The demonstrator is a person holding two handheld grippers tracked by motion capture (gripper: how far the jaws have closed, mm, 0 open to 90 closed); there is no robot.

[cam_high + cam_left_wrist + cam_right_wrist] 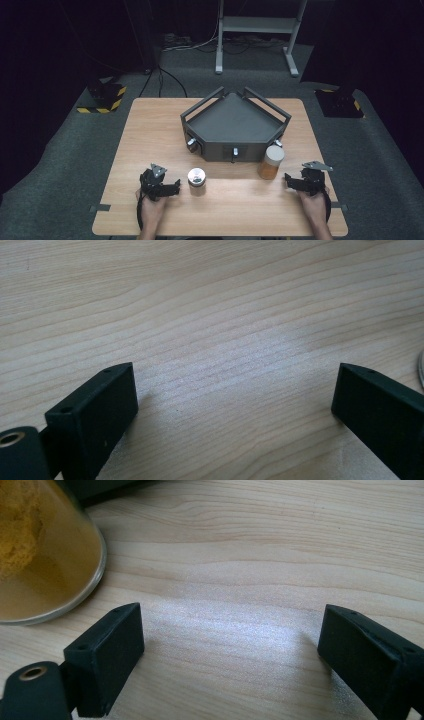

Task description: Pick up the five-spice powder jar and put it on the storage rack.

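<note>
- The left gripper rests low over the wooden table, at the near left part. Its jaws stand wide apart and hold nothing; in the left gripper view only bare wood lies between them.
- A small jar with a silver lid stands on the table just beside the left gripper, on the side where the jaws point. It does not touch the jaws. In the left gripper view a thin pale curved edge at the right border may be this jar, but I cannot tell for sure.
- The right gripper rests at the near right part of the table. Its jaws are also spread wide, with nothing between them.
- A taller jar with orange-yellow content and a pale lid stands upright near the right gripper, toward the table's middle and a little farther from the person. In the right gripper view its glass base sits to the upper left, just beyond the left jaw and outside the gap.
- A dark grey tray with rails stands behind both jars, at the middle of the table. The taller jar is just beside its front corner.
- The two grippers are well apart from each other, and both jars stand between them.
</note>
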